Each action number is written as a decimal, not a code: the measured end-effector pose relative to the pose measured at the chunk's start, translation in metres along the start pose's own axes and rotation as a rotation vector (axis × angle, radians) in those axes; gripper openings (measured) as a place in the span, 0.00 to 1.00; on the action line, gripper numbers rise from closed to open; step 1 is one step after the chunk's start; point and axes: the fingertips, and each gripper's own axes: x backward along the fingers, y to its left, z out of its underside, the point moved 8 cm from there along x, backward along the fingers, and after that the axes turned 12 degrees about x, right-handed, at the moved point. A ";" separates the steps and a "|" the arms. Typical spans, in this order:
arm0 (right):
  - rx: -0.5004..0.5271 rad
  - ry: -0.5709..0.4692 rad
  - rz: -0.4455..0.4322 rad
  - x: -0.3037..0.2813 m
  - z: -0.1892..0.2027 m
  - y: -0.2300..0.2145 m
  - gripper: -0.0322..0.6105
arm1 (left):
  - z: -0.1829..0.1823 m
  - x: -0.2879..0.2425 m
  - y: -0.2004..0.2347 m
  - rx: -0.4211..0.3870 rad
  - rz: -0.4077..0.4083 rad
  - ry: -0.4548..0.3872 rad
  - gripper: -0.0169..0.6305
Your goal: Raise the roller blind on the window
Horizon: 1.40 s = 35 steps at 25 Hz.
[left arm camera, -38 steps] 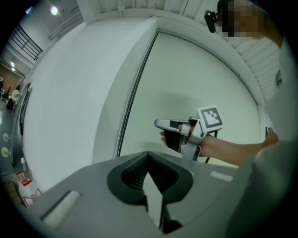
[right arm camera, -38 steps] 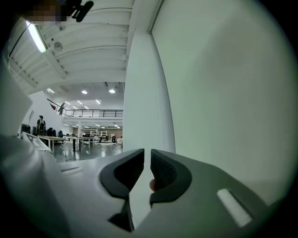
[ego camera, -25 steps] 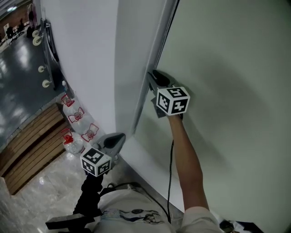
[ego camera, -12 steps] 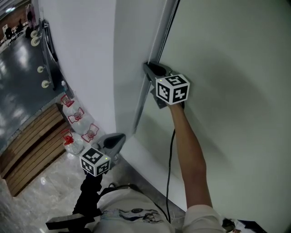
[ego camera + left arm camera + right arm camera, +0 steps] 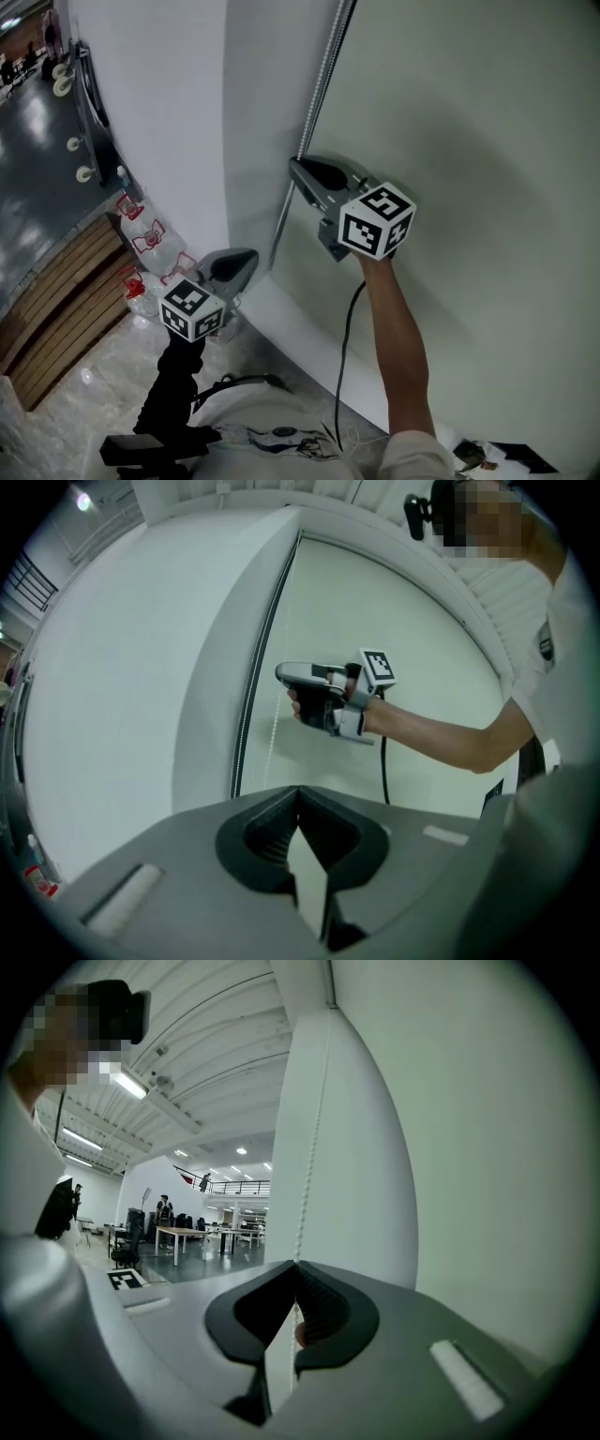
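Note:
The lowered roller blind [image 5: 469, 141] is a pale greenish sheet that fills the right of the head view. Its white bead chain [image 5: 323, 75] hangs along its left edge. My right gripper [image 5: 294, 165] is held level at that edge. In the right gripper view the bead chain [image 5: 312, 1138] runs down between the jaws of the right gripper [image 5: 296, 1288], which have just been closing and are now shut on it. My left gripper [image 5: 251, 255] hangs lower, near the white wall, shut and empty. The left gripper view shows the right gripper [image 5: 281, 673] at the chain [image 5: 274, 733].
A white column [image 5: 187, 122] stands left of the blind, with a sloping white sill [image 5: 300, 328] below it. Water bottles with red caps [image 5: 150, 239] and a slatted wooden bench [image 5: 56, 309] are on the floor to the left. A black cable [image 5: 342, 356] hangs from my right arm.
My right gripper has shifted lower and to the right in the head view, with its tip now at the chain. The left gripper has drifted slightly left.

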 end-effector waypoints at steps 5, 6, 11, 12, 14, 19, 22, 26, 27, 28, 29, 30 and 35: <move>0.004 -0.004 -0.058 0.021 -0.016 0.041 0.06 | -0.016 -0.012 -0.009 -0.030 0.068 -0.008 0.21; 0.003 -0.006 -0.073 0.024 -0.019 0.049 0.06 | -0.017 -0.015 -0.011 -0.041 0.079 -0.002 0.25; -0.021 -0.032 -0.162 0.034 -0.035 0.081 0.06 | -0.032 -0.035 -0.029 -0.071 0.218 -0.010 0.32; -0.030 -0.039 -0.176 0.037 -0.038 0.087 0.06 | -0.034 -0.037 -0.036 -0.073 0.262 -0.015 0.32; -0.046 -0.053 -0.196 0.045 -0.044 0.098 0.06 | -0.037 -0.038 -0.051 -0.061 0.359 -0.029 0.24; -0.046 -0.055 -0.158 0.052 -0.042 0.098 0.06 | -0.031 -0.033 -0.068 -0.015 0.522 -0.002 0.02; -0.045 -0.055 -0.131 0.051 -0.045 0.087 0.19 | -0.030 -0.034 -0.069 0.037 0.559 -0.001 0.02; -0.070 -0.123 -0.097 0.048 -0.073 0.060 0.27 | -0.026 -0.034 -0.069 0.040 0.572 0.011 0.02; -0.070 -0.143 -0.090 0.047 -0.082 0.054 0.27 | -0.025 -0.033 -0.070 0.041 0.573 0.013 0.02; -0.069 -0.161 -0.086 0.047 -0.091 0.048 0.27 | -0.023 -0.033 -0.071 0.044 0.574 0.014 0.02; -0.068 -0.178 -0.083 0.046 -0.100 0.042 0.27 | -0.021 -0.032 -0.071 0.044 0.575 0.017 0.02; -0.065 -0.192 -0.081 0.045 -0.108 0.037 0.27 | -0.019 -0.032 -0.071 0.042 0.576 0.019 0.02; -0.045 -0.239 -0.097 0.033 -0.148 0.014 0.27 | -0.018 -0.032 -0.070 0.032 0.573 0.035 0.02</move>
